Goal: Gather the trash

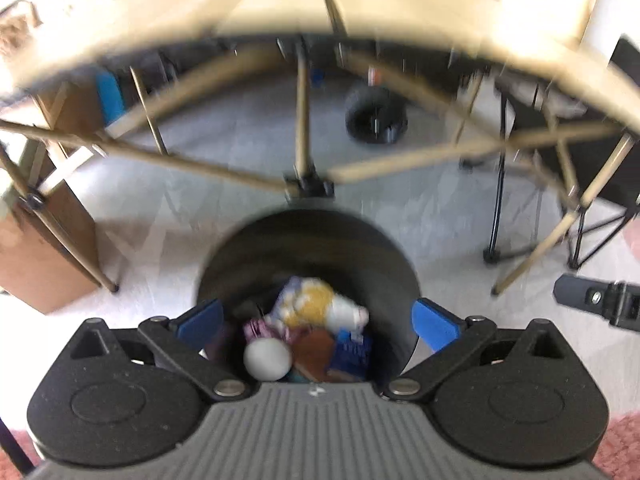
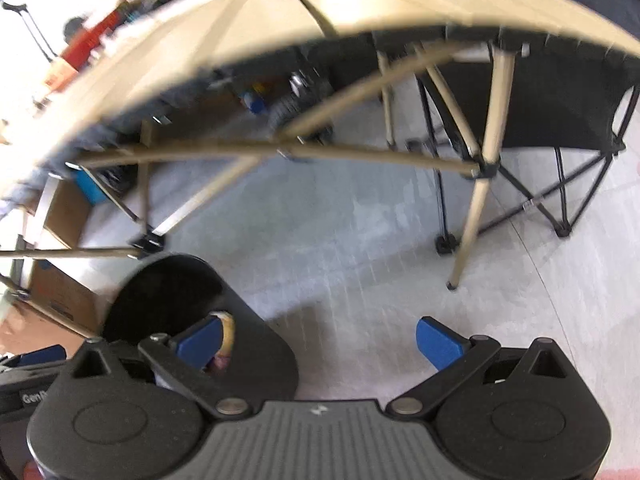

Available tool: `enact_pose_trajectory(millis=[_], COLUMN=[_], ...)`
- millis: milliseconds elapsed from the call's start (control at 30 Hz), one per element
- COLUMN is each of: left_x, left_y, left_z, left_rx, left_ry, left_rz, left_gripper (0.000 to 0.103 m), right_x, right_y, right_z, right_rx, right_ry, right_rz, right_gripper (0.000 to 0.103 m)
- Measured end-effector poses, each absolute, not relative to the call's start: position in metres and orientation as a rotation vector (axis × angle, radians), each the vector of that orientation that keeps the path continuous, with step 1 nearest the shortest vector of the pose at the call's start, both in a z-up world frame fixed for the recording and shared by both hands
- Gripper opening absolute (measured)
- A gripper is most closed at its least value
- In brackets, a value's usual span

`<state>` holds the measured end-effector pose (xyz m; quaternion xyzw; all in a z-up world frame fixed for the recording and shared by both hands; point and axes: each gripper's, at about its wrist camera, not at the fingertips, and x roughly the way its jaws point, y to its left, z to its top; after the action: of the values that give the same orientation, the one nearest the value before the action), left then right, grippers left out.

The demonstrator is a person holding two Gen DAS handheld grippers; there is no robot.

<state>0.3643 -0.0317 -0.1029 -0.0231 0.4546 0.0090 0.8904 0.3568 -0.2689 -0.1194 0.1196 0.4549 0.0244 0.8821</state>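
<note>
Left gripper (image 1: 316, 326), released and empty, is hovering over the black trash bin (image 1: 308, 240), where collected trash (image 1: 308, 332) is lying. Right gripper (image 2: 318, 342), also released, is hanging at the bin's 3 o'clock. Judged: one drop done; remaining litter is not visible.

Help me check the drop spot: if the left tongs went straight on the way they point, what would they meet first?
Probably the trash piled inside the black bin. The open left tongs point down into the bin's mouth with nothing between the pads, though blur leaves depth unclear.
</note>
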Motion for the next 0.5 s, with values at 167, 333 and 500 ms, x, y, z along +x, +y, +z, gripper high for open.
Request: enact_pose_trajectory(millis=[167, 333, 500], left_x=[0.300, 0.235, 0.187], left_y=[-0.015, 0.008, 0.025], left_z=[-0.047, -0.023, -0.020], left_rx=[-0.013, 0.011, -0.002], left_ry=[0.708, 0.596, 0.551], left_rz=[0.034, 0.069, 0.074], left_gripper=[0.103, 0.103, 0.103], right_x=[0.294, 0.230, 0.182], right_y=[-0.249, -0.232, -0.218], right_z=[-0.080, -0.062, -0.046], right_rx=[0.161, 0.096, 0.060], right_ry=[0.780, 0.706, 0.631], right_rz=[0.158, 0.241, 0.287], right_gripper=[0.103, 0.103, 0.103])
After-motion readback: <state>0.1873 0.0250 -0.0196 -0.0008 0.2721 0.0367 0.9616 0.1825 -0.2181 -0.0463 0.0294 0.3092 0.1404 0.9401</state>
